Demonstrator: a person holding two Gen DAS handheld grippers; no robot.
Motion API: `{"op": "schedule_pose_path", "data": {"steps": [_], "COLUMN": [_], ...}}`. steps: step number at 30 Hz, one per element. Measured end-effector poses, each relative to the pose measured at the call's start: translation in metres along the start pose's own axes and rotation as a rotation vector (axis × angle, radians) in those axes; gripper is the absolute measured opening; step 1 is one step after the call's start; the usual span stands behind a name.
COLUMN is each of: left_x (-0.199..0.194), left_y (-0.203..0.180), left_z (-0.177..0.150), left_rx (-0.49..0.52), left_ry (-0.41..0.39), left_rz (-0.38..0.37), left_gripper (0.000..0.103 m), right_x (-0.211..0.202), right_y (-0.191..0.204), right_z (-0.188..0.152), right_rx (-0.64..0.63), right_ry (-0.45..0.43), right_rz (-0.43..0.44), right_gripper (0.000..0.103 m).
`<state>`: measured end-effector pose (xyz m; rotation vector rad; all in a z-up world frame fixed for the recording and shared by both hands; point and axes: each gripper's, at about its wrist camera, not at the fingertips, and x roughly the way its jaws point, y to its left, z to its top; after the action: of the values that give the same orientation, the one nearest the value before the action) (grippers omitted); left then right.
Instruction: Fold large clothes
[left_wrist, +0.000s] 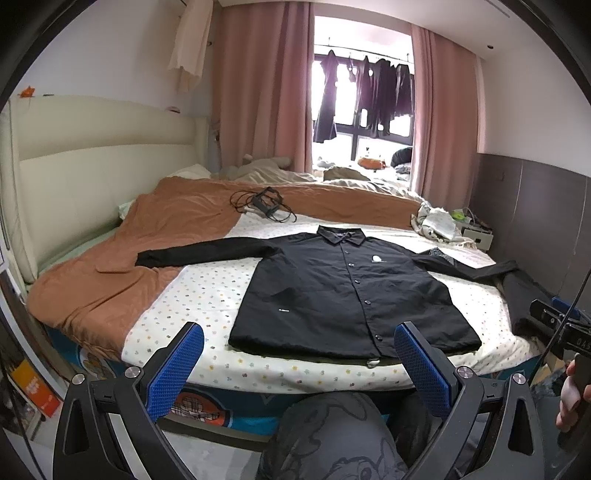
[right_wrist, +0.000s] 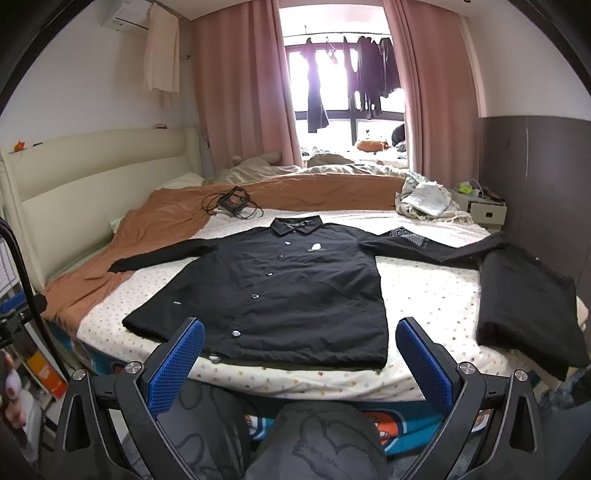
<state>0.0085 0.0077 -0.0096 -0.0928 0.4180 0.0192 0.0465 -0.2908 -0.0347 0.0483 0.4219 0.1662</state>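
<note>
- Shirt (left_wrist: 347, 291): black, long-sleeved, buttoned, spread front-up near the bed's (left_wrist: 192, 295) foot edge, collar toward the far side, both sleeves stretched out sideways. Laid flat like this, it looks ready for a first fold.
- Left tongs (left_wrist: 299, 354): blue pads apart, holding nothing, hovering short of the foot edge in front of the hem, probably lined up to take a corner.
- Right tongs (right_wrist: 300, 350): also apart and empty, just before the hem's right end.
- Folded dark garment (right_wrist: 528, 306): lying at the bed's right edge, apart from the shirt body, likely a finished piece set aside.
- Orange blanket (left_wrist: 122, 258): pushed toward the headboard side, leaving the patterned sheet free as working space.
- Containers: none visible on the bed; only a cabled black device (left_wrist: 264, 205) sits on the blanket.
</note>
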Motion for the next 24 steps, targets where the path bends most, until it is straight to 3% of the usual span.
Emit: {"op": "schedule_pose_path", "data": {"steps": [24], "left_x": [-0.013], "left_y": [0.004], "left_z": [-0.006], "left_rx": [-0.008], "left_ry": [0.017], "left_rz": [-0.022], "left_gripper": [0.103], "right_x": [-0.007], "right_y": [0.004], "right_z": [0.009], "right_rx": [-0.017], "right_ry": [0.000], "right_rz": [0.004], "right_gripper": [0.103]}}
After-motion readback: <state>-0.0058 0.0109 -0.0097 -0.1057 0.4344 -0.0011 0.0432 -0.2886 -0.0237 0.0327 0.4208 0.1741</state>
